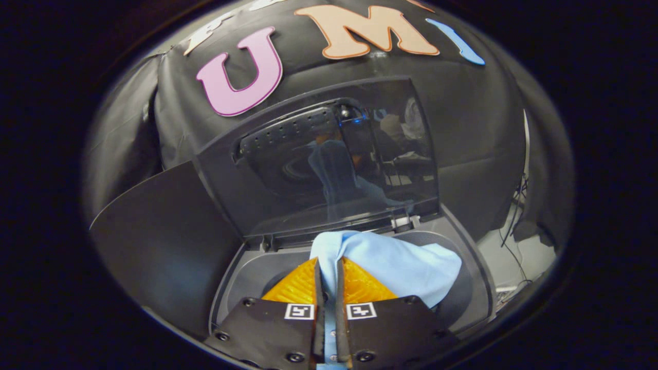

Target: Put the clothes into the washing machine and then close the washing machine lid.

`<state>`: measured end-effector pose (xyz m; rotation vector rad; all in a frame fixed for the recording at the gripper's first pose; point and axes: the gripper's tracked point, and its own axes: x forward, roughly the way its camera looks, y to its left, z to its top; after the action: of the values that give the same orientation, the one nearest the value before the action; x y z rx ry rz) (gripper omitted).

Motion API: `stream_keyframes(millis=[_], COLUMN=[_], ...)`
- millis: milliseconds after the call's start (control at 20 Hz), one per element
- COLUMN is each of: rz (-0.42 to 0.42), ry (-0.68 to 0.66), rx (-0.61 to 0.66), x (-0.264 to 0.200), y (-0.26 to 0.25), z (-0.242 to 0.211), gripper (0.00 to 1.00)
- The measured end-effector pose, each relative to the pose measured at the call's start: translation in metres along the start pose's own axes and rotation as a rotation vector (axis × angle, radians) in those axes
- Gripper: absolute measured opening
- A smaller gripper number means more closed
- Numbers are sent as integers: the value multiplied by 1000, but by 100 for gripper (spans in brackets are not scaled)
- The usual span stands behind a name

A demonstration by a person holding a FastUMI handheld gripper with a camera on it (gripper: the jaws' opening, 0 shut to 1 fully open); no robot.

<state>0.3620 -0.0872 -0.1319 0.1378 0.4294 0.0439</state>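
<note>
My gripper (329, 267) is shut on a light blue cloth (396, 262), which is pinched between the two orange fingers (295, 285) and spreads out ahead and to the right of them. The cloth hangs over the round opening of the grey top-loading washing machine (473, 288). The machine's dark see-through lid (334, 159) stands raised beyond the cloth, hinged at the back of the opening, and it mirrors the blue cloth.
A dark flat panel (159, 231) stands to the left of the machine. Black booth cloth hangs behind the lid. To the right of the machine lie cables (514, 226) on a pale surface.
</note>
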Motion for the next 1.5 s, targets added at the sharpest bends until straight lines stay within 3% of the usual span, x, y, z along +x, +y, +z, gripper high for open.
stream_keyframes(millis=[50, 450, 650, 950, 1500], rz=[-6, 16, 73, 77, 76], ry=[0, 40, 46, 7, -100], rx=[-1, -36, -80, -172, -166], x=[-2, -58, -110, -158, -140], y=[1, 26, 43, 39, 58], z=[-1, 0, 12, 34, 130], gripper=[9, 98, 98, 98, 98])
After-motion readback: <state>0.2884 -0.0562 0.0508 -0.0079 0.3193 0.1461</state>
